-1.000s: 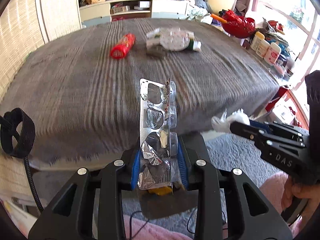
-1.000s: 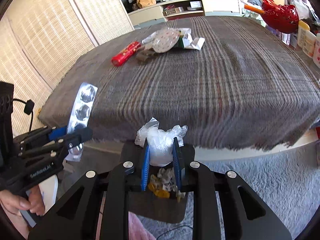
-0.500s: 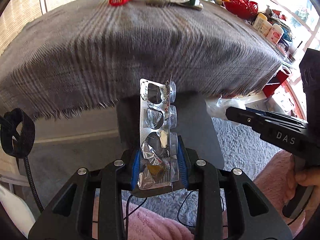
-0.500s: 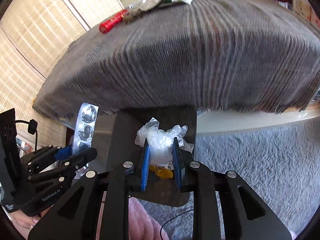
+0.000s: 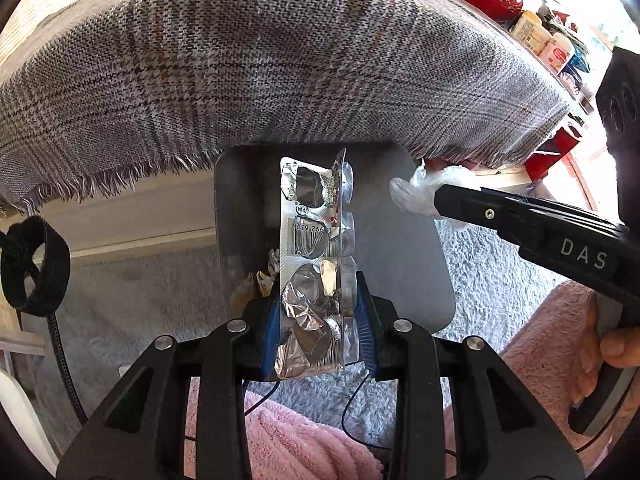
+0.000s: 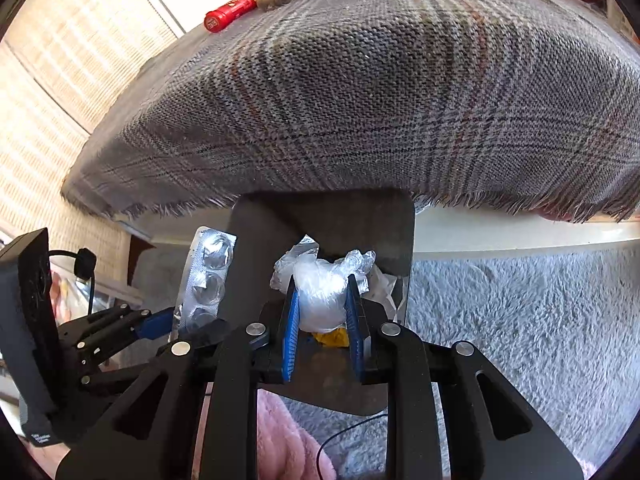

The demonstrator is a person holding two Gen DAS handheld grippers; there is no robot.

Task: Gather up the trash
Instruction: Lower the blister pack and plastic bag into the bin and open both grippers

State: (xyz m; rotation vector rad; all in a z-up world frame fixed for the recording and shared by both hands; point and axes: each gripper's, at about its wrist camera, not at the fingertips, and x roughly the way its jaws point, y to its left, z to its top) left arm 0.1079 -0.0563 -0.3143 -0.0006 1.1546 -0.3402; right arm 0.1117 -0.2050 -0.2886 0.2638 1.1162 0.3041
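Drop-off step: left tool (image 5: 318, 312) clamps blister pack (image 5: 316, 264), right tool (image 6: 322, 316) clamps plastic wad (image 6: 322, 292), both over bin (image 6: 400, 248). Next: release.

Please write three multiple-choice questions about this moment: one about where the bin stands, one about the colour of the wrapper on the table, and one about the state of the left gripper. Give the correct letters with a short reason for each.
1. Where is the bin?
A. on the table
B. on the carpet by the table edge
C. on a shelf

2. What colour is the wrapper on the table?
A. red
B. blue
C. green

3. What is the left gripper doing?
A. open, holding nothing
B. shut on a blister pack
C. shut on a plastic wad

Answers:
1 B, the bin stands below the fringed tablecloth edge.
2 A, it lies red at the far end.
3 B, the blister pack stands upright between its fingers; the right gripper grips the plastic wad.
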